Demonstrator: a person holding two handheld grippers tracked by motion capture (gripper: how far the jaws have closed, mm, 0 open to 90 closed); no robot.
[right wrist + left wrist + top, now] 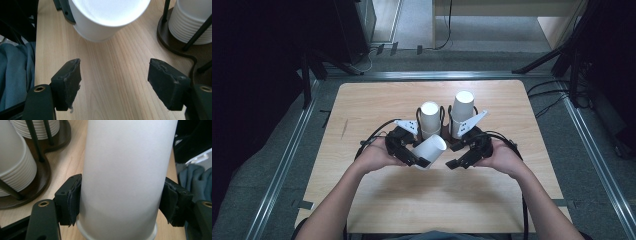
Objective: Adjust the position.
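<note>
My left gripper (421,158) is shut on a white paper cup (431,149), which it holds tilted on its side just above the wooden table (362,100). In the left gripper view the cup (125,170) sits squeezed between both pads (73,202). My right gripper (460,159) hovers just right of the cup with its jaws open and nothing between them. The right gripper view has the cup's base (105,15) ahead of the right gripper (113,82). Behind both grippers, two stacks of upside-down white cups (430,117) (461,111) stand in a dark rod holder.
The holder's dark base (37,182) and thin upright rods (197,32) stand close to both grippers. Bare table lies to the left, right and front. Blue clothing (15,75) shows past the table's near edge. Black stand legs (542,60) rest on the floor beyond the table.
</note>
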